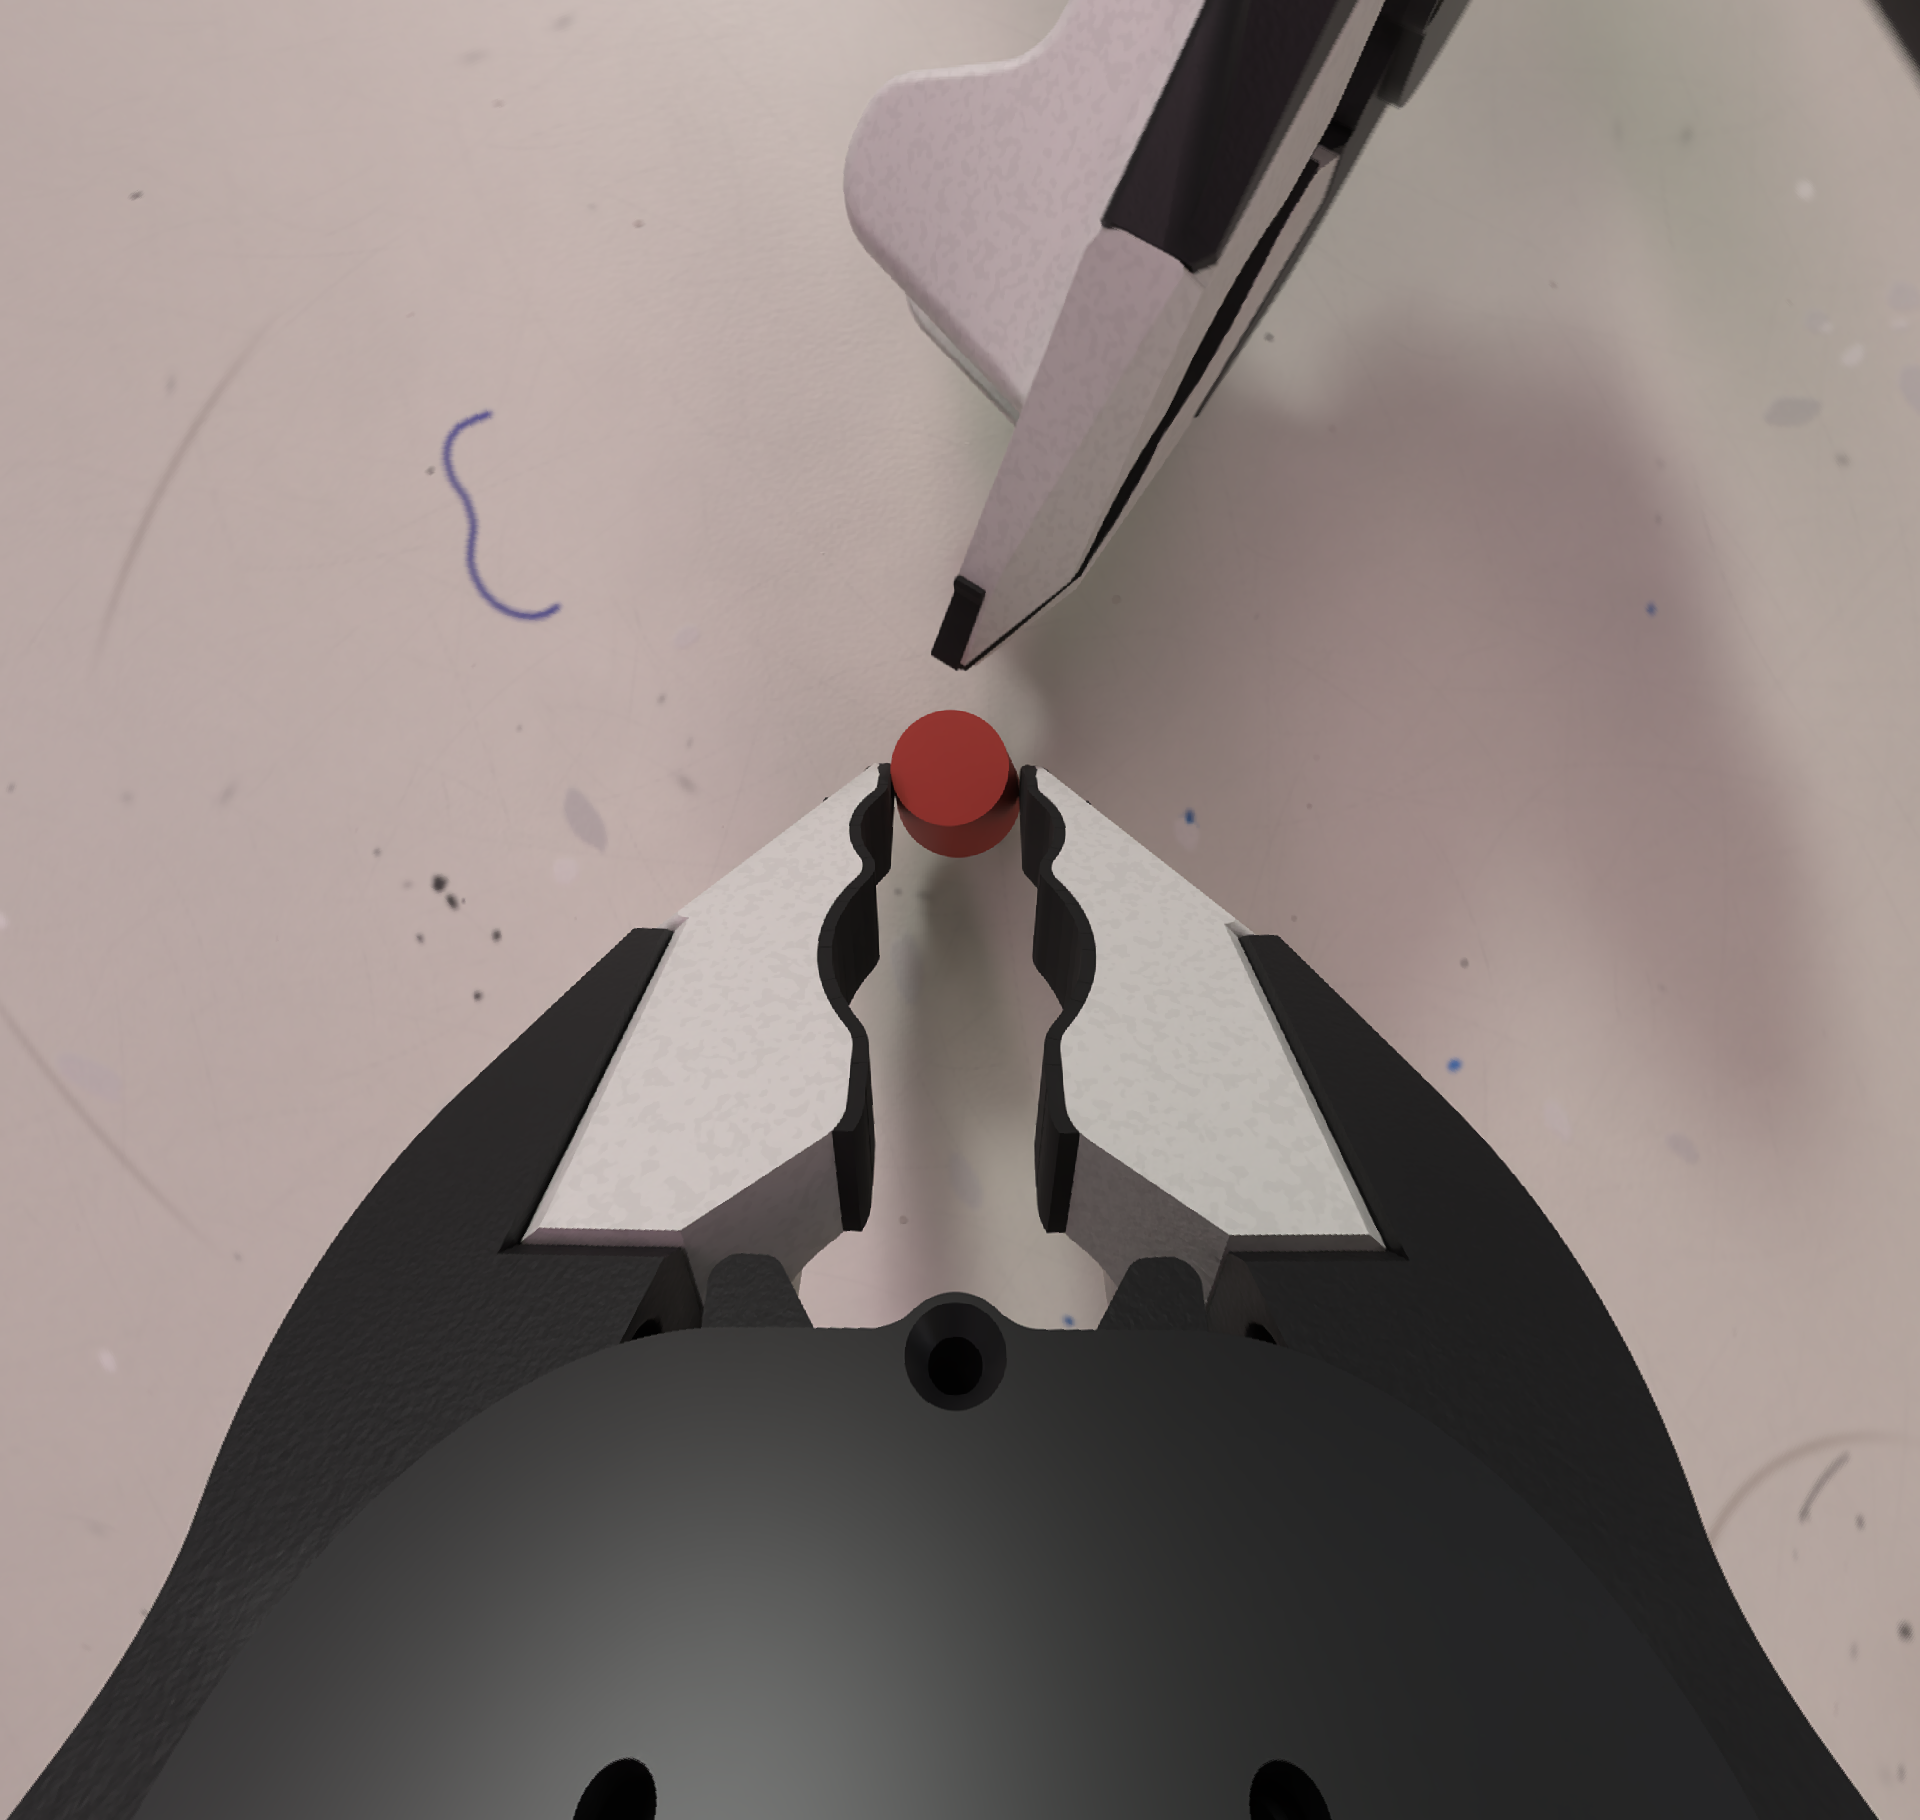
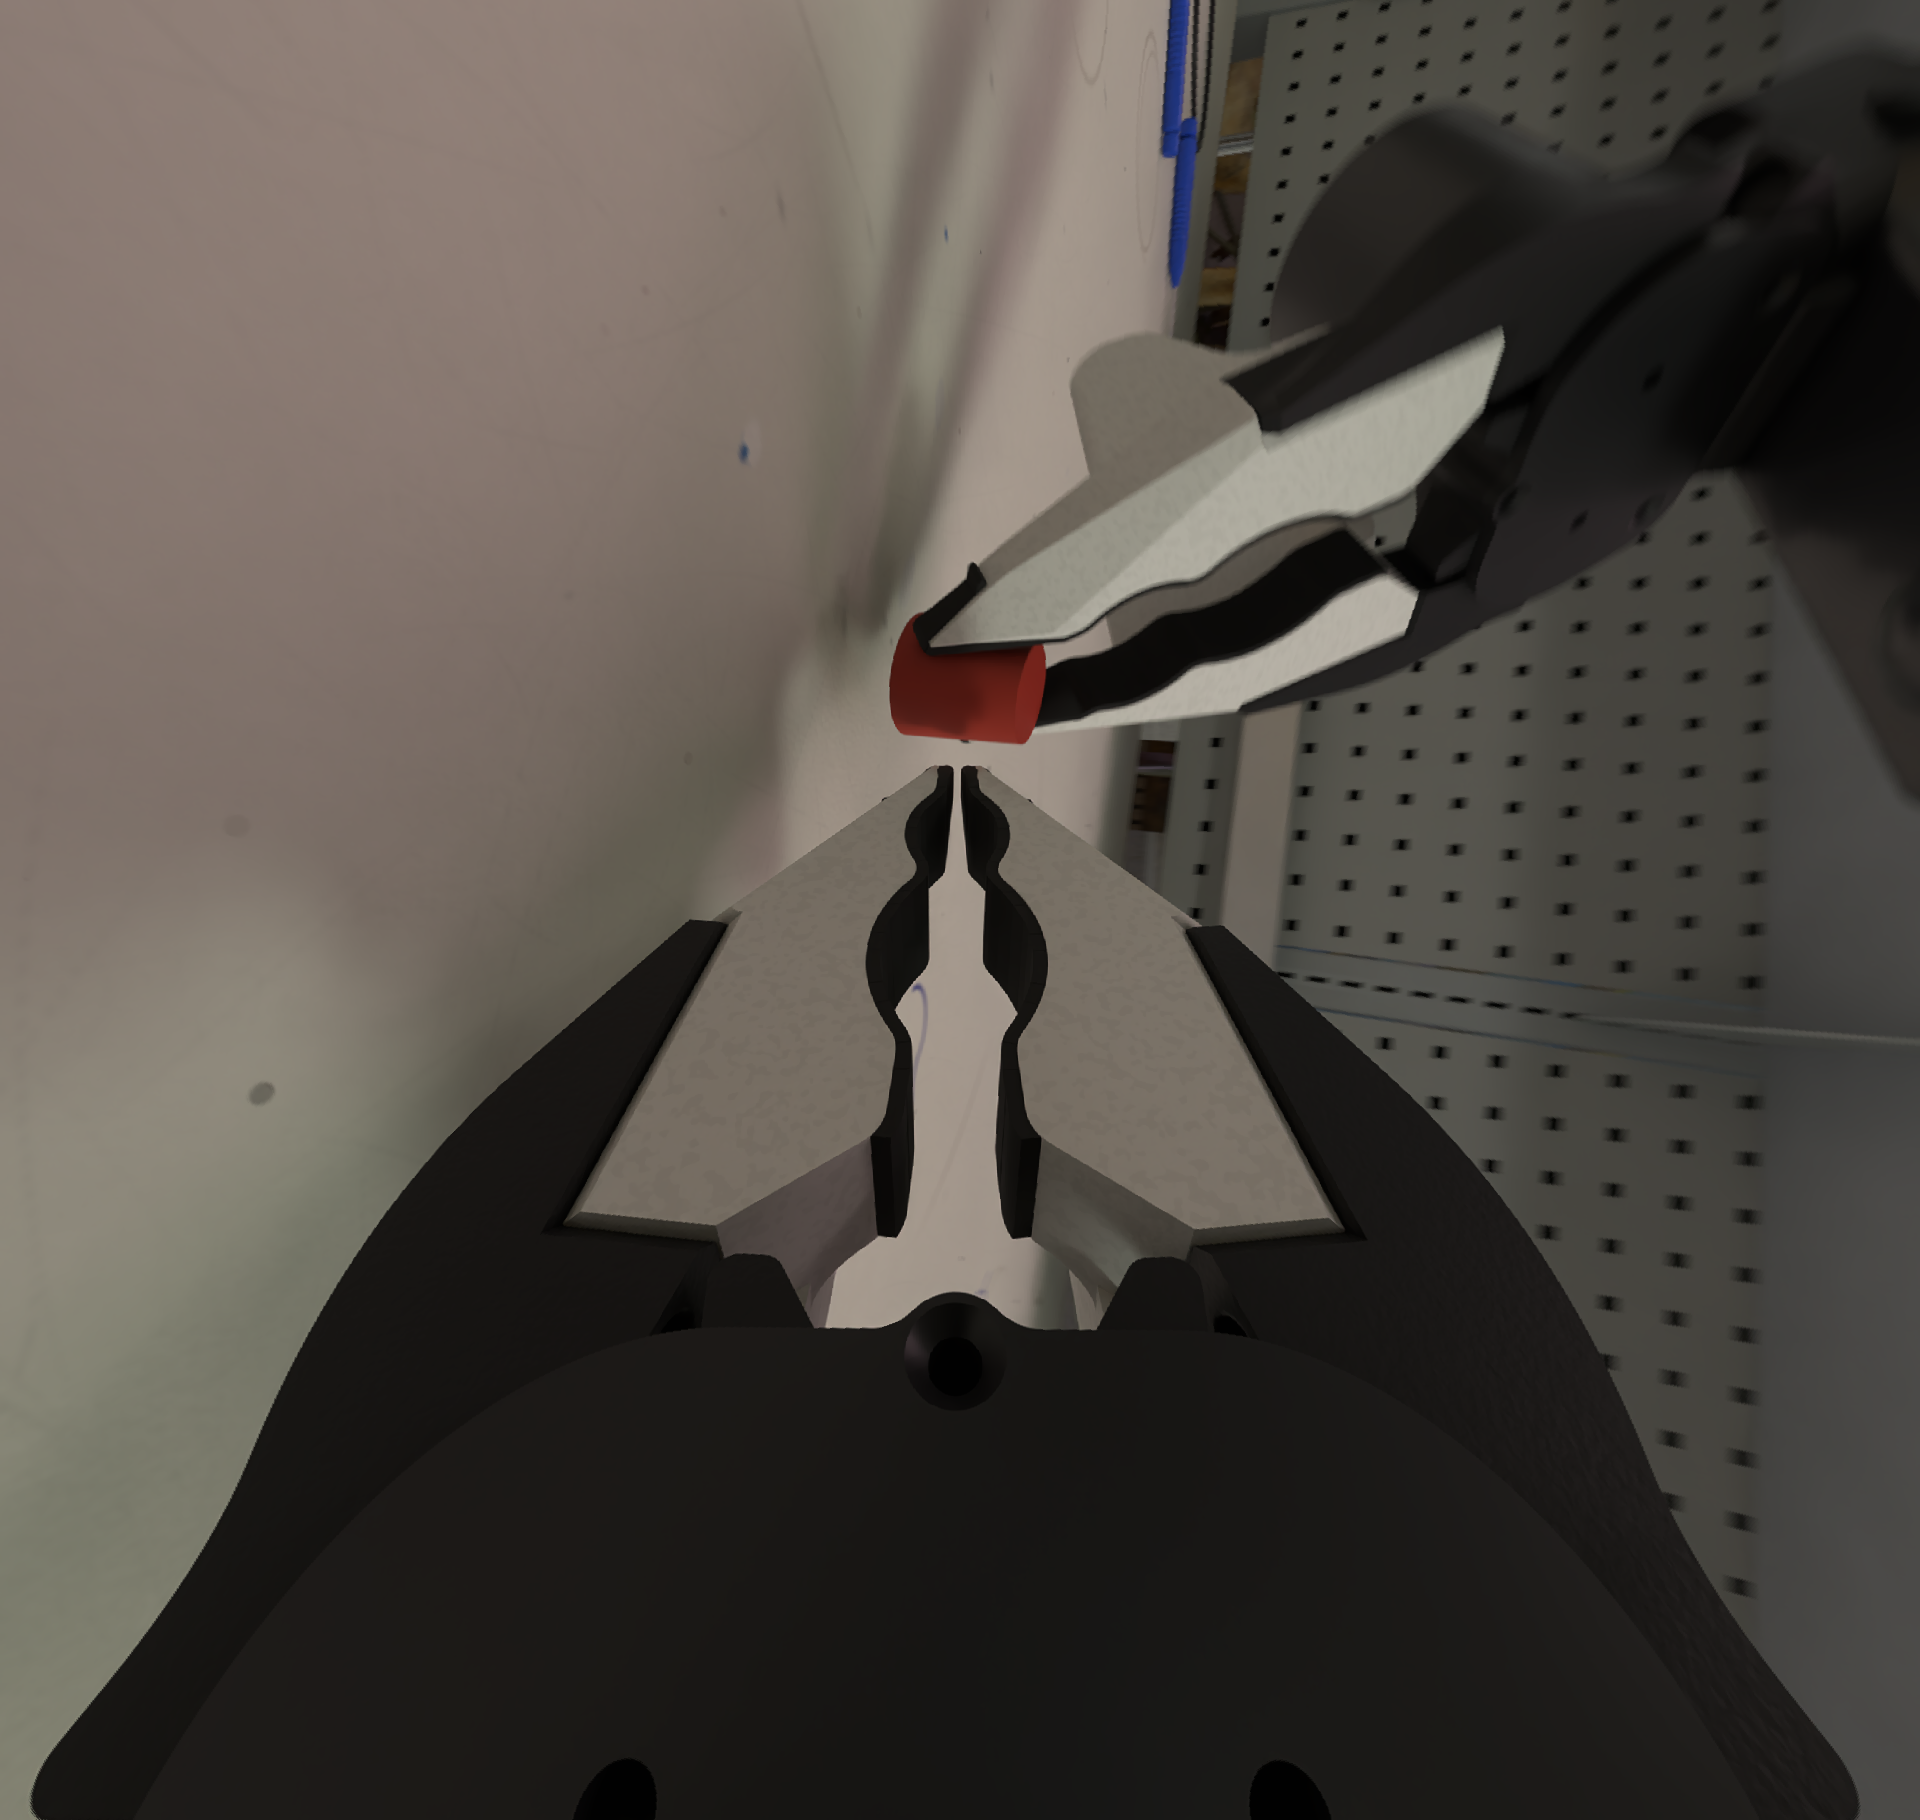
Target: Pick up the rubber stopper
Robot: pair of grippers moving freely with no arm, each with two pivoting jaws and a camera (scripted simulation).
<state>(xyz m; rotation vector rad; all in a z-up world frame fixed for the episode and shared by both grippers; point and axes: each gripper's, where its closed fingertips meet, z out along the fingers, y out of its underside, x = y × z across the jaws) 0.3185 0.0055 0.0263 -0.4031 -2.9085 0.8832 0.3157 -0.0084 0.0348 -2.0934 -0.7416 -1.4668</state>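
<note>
The rubber stopper (image 1: 951, 783) is a small red cylinder held between the fingertips of my left gripper (image 1: 954, 802), which is shut on it just above the pale tabletop (image 1: 312, 212). In the right wrist view the stopper (image 2: 966, 695) shows between the left gripper's fingertips (image 2: 977, 674), which come in from the upper right. My right gripper (image 2: 956, 778) is shut and empty, its tips just short of the stopper. It also shows in the left wrist view (image 1: 961, 632), pointing down at the stopper from the upper right.
The tabletop bears a blue scribble (image 1: 488, 523) and small specks. A grey pegboard shelf unit (image 2: 1558, 939) stands beyond the table's edge, with blue objects (image 2: 1179, 129) near it.
</note>
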